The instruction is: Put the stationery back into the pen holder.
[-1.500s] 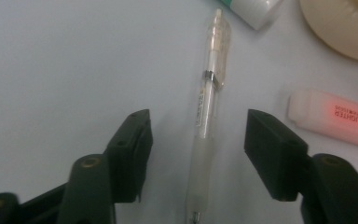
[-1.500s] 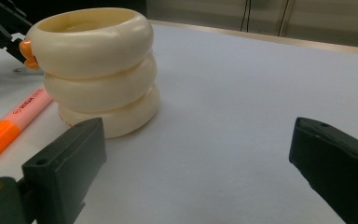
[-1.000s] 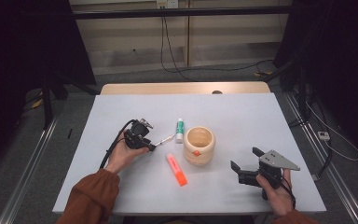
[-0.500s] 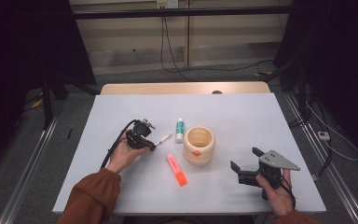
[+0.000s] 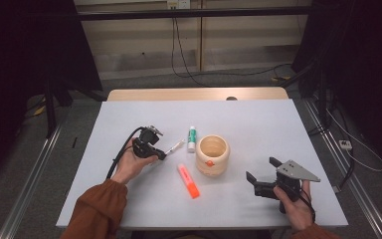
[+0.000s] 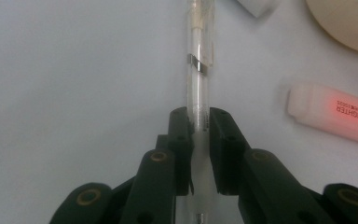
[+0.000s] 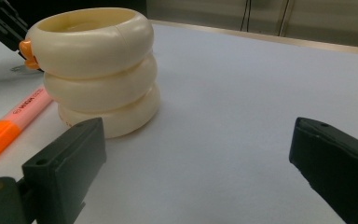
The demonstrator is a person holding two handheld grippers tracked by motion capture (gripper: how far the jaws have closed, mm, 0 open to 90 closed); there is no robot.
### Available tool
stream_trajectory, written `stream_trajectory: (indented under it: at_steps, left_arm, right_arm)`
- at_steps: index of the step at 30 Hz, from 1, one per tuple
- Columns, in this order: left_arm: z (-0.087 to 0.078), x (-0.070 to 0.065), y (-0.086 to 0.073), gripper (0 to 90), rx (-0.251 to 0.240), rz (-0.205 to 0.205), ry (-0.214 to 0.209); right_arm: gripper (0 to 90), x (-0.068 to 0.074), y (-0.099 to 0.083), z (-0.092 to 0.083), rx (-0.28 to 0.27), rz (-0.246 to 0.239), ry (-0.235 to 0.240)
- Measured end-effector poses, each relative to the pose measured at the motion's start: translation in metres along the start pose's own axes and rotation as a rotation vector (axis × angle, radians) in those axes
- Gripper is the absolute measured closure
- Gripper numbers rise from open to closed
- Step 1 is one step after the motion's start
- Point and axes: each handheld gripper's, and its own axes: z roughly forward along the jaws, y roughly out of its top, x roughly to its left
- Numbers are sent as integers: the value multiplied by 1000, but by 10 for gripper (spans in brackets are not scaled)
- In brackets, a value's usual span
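Fingers (image 6: 179, 140) of the left gripper (image 6: 199, 122) are pinching a clear pen (image 6: 199, 60), having just been closing on it.

The pen is lying on the white table (image 5: 258, 124), just left of the cream ringed cup (image 5: 212, 155), near an orange highlighter (image 5: 188, 180). The right gripper (image 5: 262, 174) is hovering beside the cup, jaws standing wide apart and holding nothing.

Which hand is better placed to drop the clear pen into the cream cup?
Left. The left claw is already closed on the clear pen, beside the cream cup. The right claw is open, holding nothing.
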Motion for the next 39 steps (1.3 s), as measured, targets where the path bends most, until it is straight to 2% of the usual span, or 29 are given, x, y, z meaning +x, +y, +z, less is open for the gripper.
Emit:
stream_trajectory:
  at_steps: [3, 7, 19, 21, 39]
  left_arm:
    - [-4, 2, -1, 799, -17, 1, -3]
    - [-10, 4, -3, 800, -47, -20, -10]
    - [-26, 3, -6, 800, -103, -9, -26]
    - [-28, 2, -6, 799, -124, -23, -30]
    - [-59, -10, -10, 800, -243, 5, -63]
  right_arm:
    - [35, 0, 0, 1, 1, 0, -4]
    - [35, 1, 0, 1, 1, -4, -2]
    - [35, 0, 0, 0, 0, -2, 2]
    - [35, 0, 0, 0, 0, -3, 4]
    - [34, 0, 0, 0, 3, 0, 8]
